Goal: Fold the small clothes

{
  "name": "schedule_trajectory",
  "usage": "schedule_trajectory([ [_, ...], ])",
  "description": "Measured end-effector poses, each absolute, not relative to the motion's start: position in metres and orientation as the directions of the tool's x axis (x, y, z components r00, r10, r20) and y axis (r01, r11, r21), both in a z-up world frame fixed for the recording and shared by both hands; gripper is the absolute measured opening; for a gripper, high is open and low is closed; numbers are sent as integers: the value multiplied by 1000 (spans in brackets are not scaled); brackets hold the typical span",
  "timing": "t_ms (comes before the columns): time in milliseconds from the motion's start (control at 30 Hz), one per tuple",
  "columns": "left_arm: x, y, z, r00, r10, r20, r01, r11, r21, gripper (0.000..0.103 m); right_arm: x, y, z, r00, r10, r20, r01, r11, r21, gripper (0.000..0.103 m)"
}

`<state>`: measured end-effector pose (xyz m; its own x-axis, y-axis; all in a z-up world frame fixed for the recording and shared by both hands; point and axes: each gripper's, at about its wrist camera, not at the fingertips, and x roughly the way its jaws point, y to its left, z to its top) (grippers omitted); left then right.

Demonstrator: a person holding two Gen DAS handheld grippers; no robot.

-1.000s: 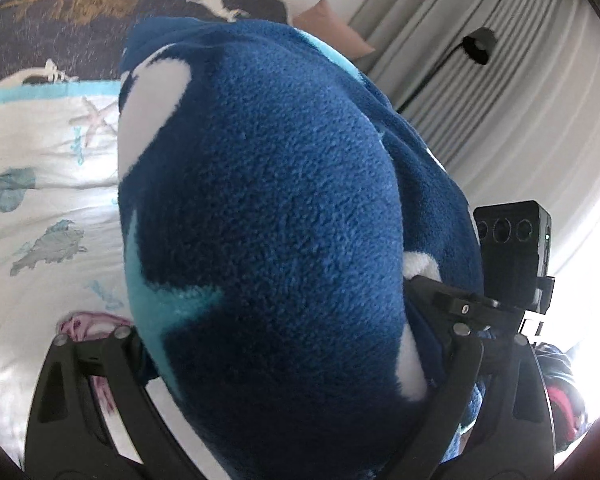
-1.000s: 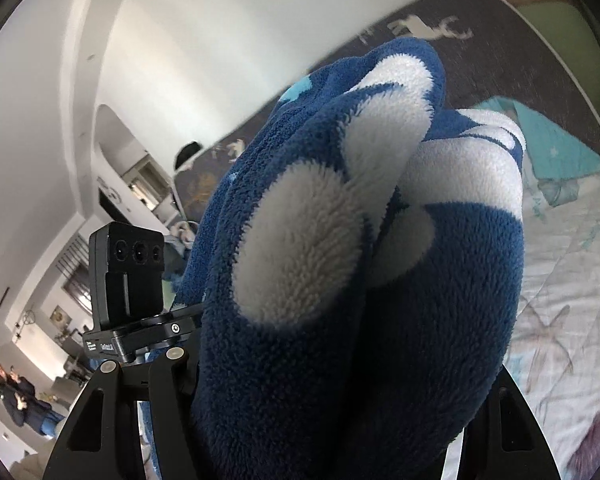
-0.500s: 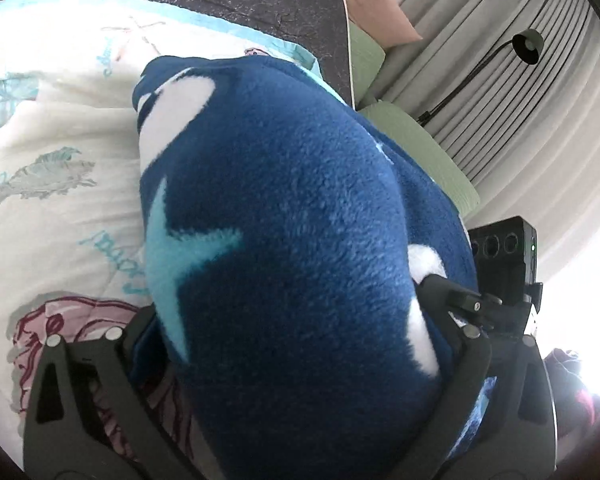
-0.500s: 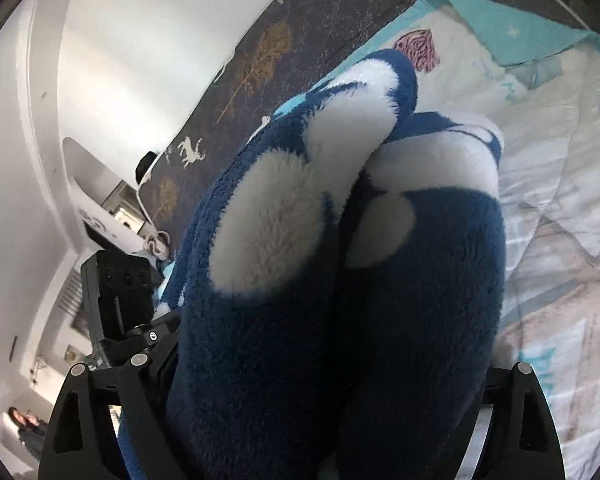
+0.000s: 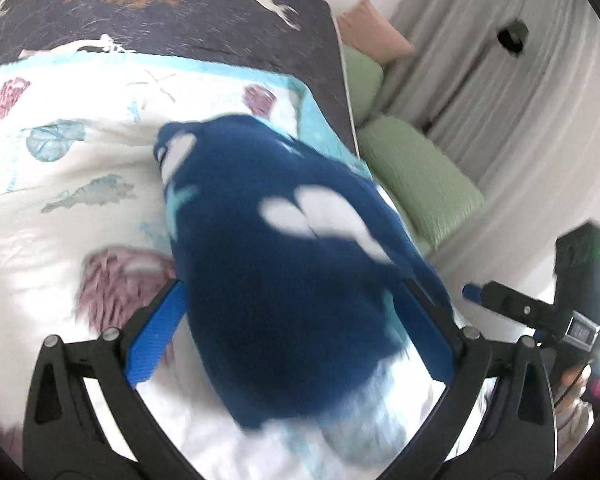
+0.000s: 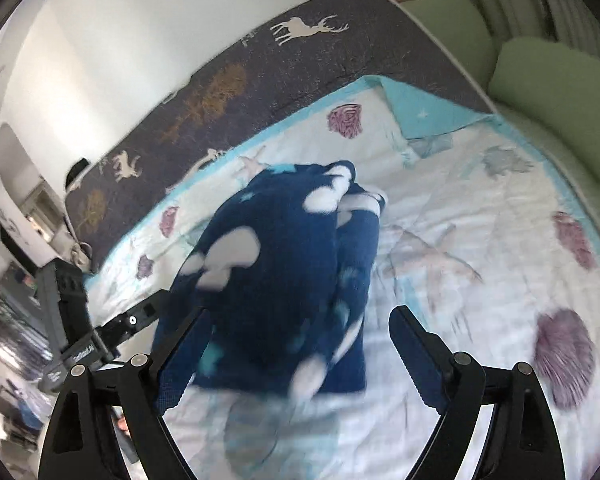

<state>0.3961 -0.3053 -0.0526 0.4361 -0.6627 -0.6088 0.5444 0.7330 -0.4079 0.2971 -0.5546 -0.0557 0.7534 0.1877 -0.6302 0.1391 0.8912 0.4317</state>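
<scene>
Fleece, thick and deep blue with white and pale-blue patches: the small fleece garment (image 5: 284, 264) lies bunched on the bed quilt (image 5: 60, 184), reaching in between the fingers of both tools. The left hand-held gripper (image 5: 292, 340) stands wide open around its near end, pads off the cloth as far as the blur allows. The right hand-held gripper (image 6: 300, 344) has just been opening, its jaws spread, the fleece (image 6: 284, 264) between them but loose. It should handle light, soft and floppy (no stiffness to hold a crease), so pinching a hem or corner looks best. Beyond it the quilt is free and flat; the dark deer-print cover (image 6: 300, 60) and green cushions (image 5: 416, 184) mark the far edge.
</scene>
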Motion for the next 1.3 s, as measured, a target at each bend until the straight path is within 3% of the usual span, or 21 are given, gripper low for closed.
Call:
schedule_trajectory([
  [133,345,-300,-30,465,-610,-642,568,762,-312,102,259,-524,-46,737,137,-662,188,899,395,92],
  [500,182,-251,49,636,-524,-566,579,809,-100,102,113,-443,23,804,67,-591,111,959,259,92],
  [600,144,-243,59,676,-492,-549,563,825,-45,102,86,-425,23,792,16,-610,162,958,236,92],
  [767,88,-227,60,678,-505,-534,565,823,-61,102,33,-393,26,826,-6,-564,150,966,210,92],
  [1133,4,-197,73,720,-516,-463,554,830,-63,102,-64,-350,22,850,-230,-474,286,957,47,93],
  [1300,-21,-184,78,786,-460,-413,501,866,-11,102,-76,-353,29,855,-241,-459,313,946,87,97],
])
